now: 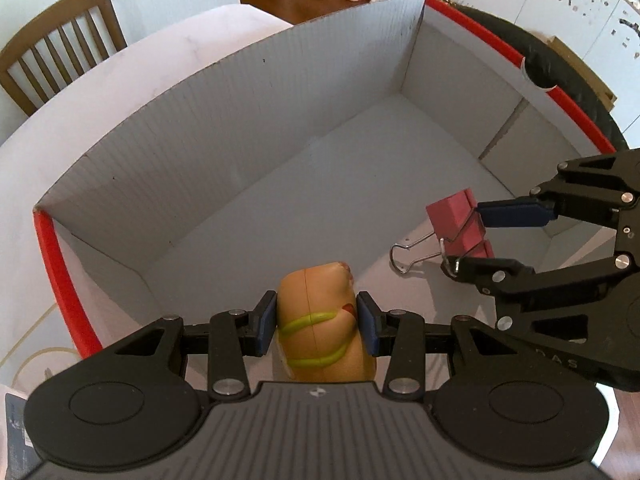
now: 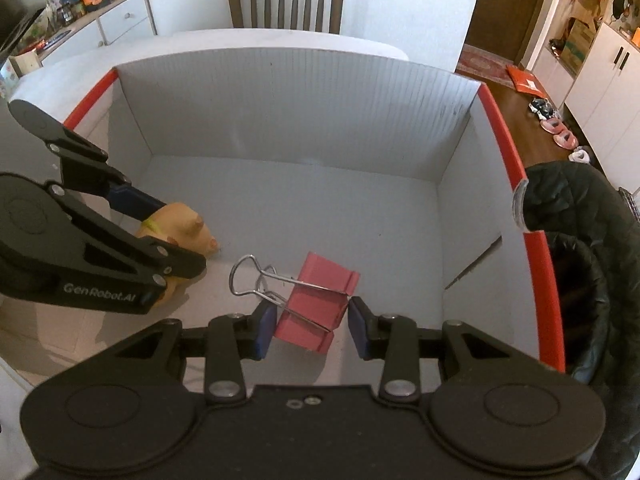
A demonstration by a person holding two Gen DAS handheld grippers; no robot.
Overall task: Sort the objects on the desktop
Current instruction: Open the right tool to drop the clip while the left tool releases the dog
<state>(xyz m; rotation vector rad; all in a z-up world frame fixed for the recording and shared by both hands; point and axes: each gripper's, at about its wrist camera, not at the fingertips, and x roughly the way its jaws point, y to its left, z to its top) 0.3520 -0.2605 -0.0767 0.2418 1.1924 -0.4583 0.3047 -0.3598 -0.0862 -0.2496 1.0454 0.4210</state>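
A toy hot dog [image 1: 320, 344] with a yellow-green squiggle sits between the blue pads of my left gripper [image 1: 317, 316], which is shut on it, low inside the open white box [image 1: 256, 120]. In the right wrist view the hot dog [image 2: 188, 220] points down, its tip close to the box floor. My right gripper [image 2: 312, 326] is shut on a pink binder clip [image 2: 316, 300] whose wire handles stick out to the left. The clip [image 1: 452, 212] hangs a little above the floor. Both grippers are inside the box, the right gripper [image 1: 468, 242] to the right of the hot dog.
The box has red rims [image 2: 504, 140] and stands on a white table [image 1: 160, 60]. A wooden chair [image 2: 284, 0] is behind the table. A black padded jacket [image 2: 580, 240] lies against the box's right side. Slippers [image 2: 560, 132] lie on the floor far right.
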